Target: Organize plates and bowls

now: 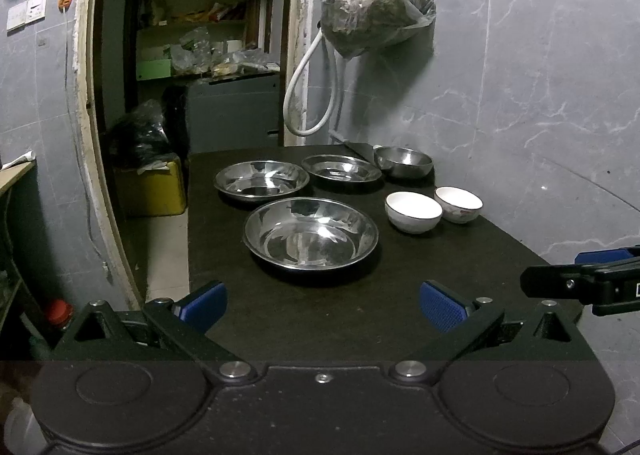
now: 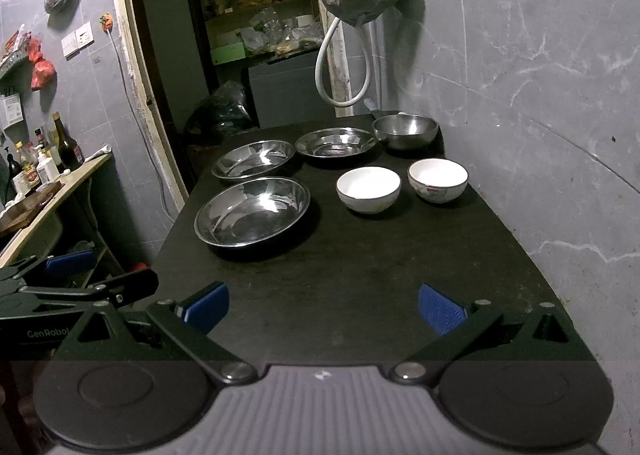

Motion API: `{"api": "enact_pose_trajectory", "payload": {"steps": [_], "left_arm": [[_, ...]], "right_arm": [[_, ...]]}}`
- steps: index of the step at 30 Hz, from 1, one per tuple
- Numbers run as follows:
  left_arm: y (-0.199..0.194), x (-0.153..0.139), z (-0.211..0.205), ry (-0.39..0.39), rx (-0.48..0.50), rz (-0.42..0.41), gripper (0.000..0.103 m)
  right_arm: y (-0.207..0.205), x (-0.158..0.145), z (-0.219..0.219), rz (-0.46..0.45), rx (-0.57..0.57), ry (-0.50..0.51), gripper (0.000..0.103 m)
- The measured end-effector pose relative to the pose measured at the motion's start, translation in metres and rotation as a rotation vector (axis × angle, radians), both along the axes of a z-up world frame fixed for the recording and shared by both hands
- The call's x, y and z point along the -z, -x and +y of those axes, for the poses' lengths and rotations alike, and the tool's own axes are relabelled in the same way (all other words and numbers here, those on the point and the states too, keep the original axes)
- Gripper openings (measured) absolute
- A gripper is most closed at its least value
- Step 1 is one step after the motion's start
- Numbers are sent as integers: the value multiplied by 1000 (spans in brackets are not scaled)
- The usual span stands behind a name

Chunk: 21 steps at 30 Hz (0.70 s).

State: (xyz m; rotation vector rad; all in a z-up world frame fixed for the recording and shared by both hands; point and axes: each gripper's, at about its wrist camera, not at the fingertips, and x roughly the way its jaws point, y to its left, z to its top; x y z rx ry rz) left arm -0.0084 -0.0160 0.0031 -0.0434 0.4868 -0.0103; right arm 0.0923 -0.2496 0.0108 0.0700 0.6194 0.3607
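Observation:
On the black table [image 1: 320, 315] lie three steel plates: a near one [image 1: 311, 233], a far left one [image 1: 262, 179] and a far middle one [image 1: 341, 169]. A steel bowl [image 1: 404, 161] stands at the back right. Two white bowls [image 1: 413, 211] [image 1: 458, 204] sit side by side to the right. My left gripper [image 1: 322, 305] hangs open over the table's near end, empty. In the right wrist view my right gripper [image 2: 324, 309] is also open and empty, short of the near plate [image 2: 252, 211] and the white bowls [image 2: 368, 189] [image 2: 437, 180].
A grey marbled wall [image 1: 540, 95] borders the table on the right. A filled plastic bag [image 1: 376, 3] and a white hose [image 1: 310, 95] hang over the table's far end. A doorway [image 1: 200, 55] opens to the left of the table. A counter with bottles [image 2: 48, 163] stands further left.

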Motion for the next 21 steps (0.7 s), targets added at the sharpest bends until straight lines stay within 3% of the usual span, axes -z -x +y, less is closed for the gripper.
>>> {"api": "enact_pose_trajectory", "payload": {"steps": [21], "left_arm": [[-12,3,2,3,6,23,102]], "right_arm": [[-10,2,1,17,0,5,103]]}}
